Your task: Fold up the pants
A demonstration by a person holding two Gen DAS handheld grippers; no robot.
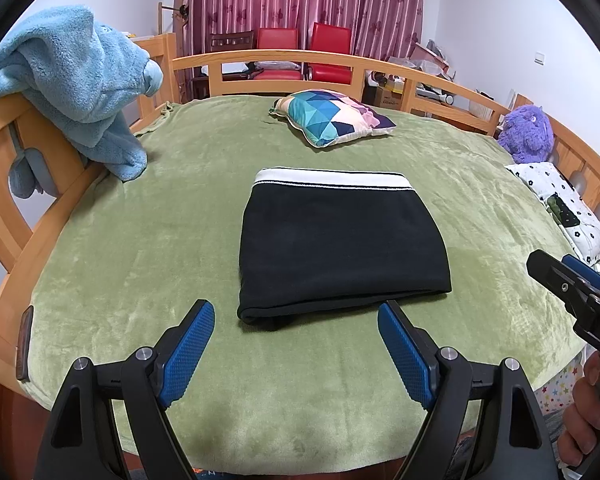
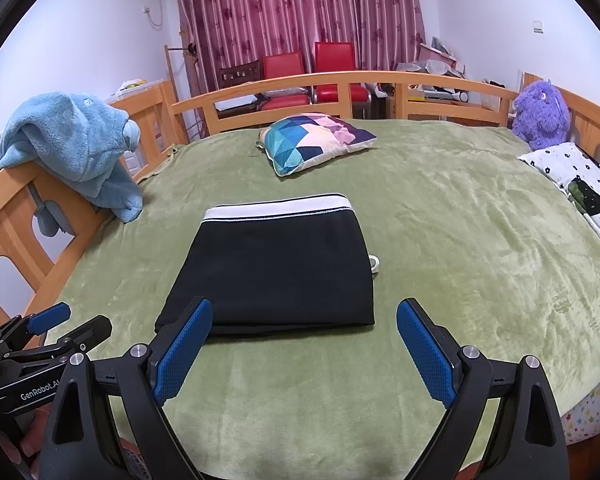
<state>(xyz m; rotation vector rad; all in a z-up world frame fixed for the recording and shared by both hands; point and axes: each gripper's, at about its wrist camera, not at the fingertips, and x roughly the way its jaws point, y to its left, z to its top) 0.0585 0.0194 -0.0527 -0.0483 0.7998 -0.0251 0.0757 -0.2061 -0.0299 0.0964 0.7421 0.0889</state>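
Left wrist view
Pants (image 1: 342,240): folded into a black rectangle, white waistband at far edge, flat on bed (image 1: 140,280).
Left claw (image 1: 296,316): spread, empty, just short of near fold.
Right claw (image 1: 560,276): at right edge, apart from pants.

Right wrist view
Right claw (image 2: 304,312): spread, empty, above near edge of pants (image 2: 276,264).
Pillow (image 2: 316,140): beyond waistband.

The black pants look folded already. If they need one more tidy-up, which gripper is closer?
Probably left: the left gripper frames the pants' near edge between open, empty jaws. The right gripper sits slightly off their corner.
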